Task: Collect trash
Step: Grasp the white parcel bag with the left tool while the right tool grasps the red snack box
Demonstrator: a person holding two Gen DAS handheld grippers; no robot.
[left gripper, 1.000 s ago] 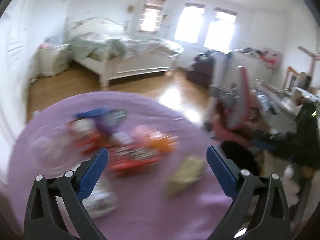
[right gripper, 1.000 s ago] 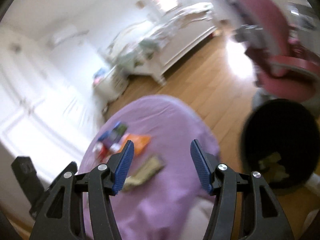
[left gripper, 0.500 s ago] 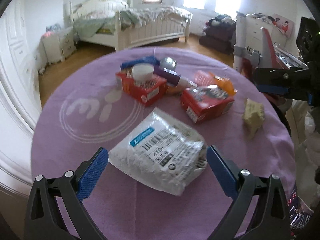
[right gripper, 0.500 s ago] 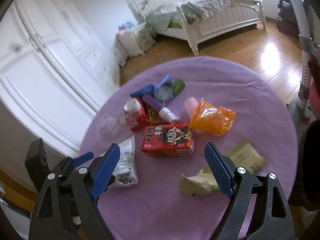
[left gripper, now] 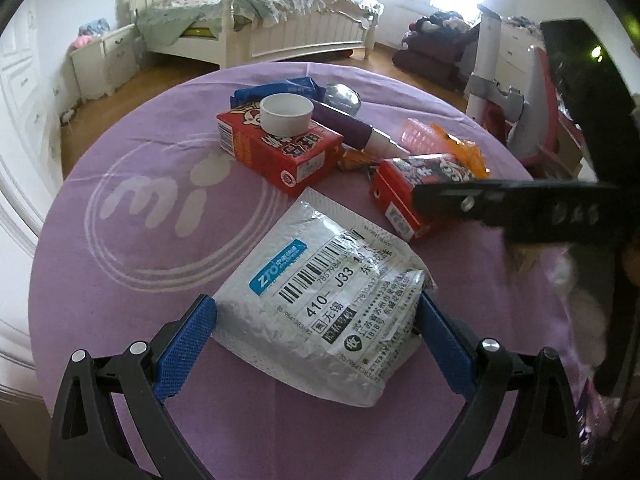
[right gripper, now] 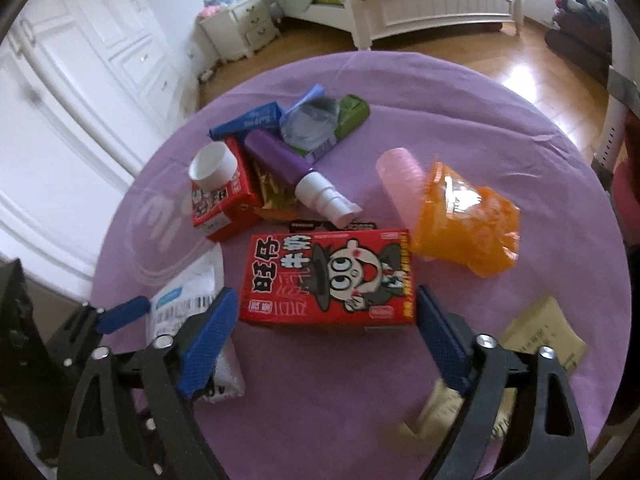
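We've got our left gripper (left gripper: pixel 316 320) spread wide around a crinkly silver mailer bag (left gripper: pixel 320 300), blue pads just beside its two edges but not squeezing it. Its label reads "ZTO" and "410- J33" with a barcode. Our right gripper (right gripper: pixel 326 334) is open too, framing a glossy red cardboard carton (right gripper: pixel 328 278) with a cartoon face and Chinese lettering. Everything sits on a round table with a soft purple cloth (left gripper: pixel 120 288) printed with a white "mi" logo. Also there: a second red carton (left gripper: pixel 280 148) topped by a white plastic cup (left gripper: pixel 286 114), a crumpled orange wrapper (right gripper: pixel 468 220), and a pink ribbed cup (right gripper: pixel 400 170). Compared to half a second ago, both grippers have dropped closer to their targets.
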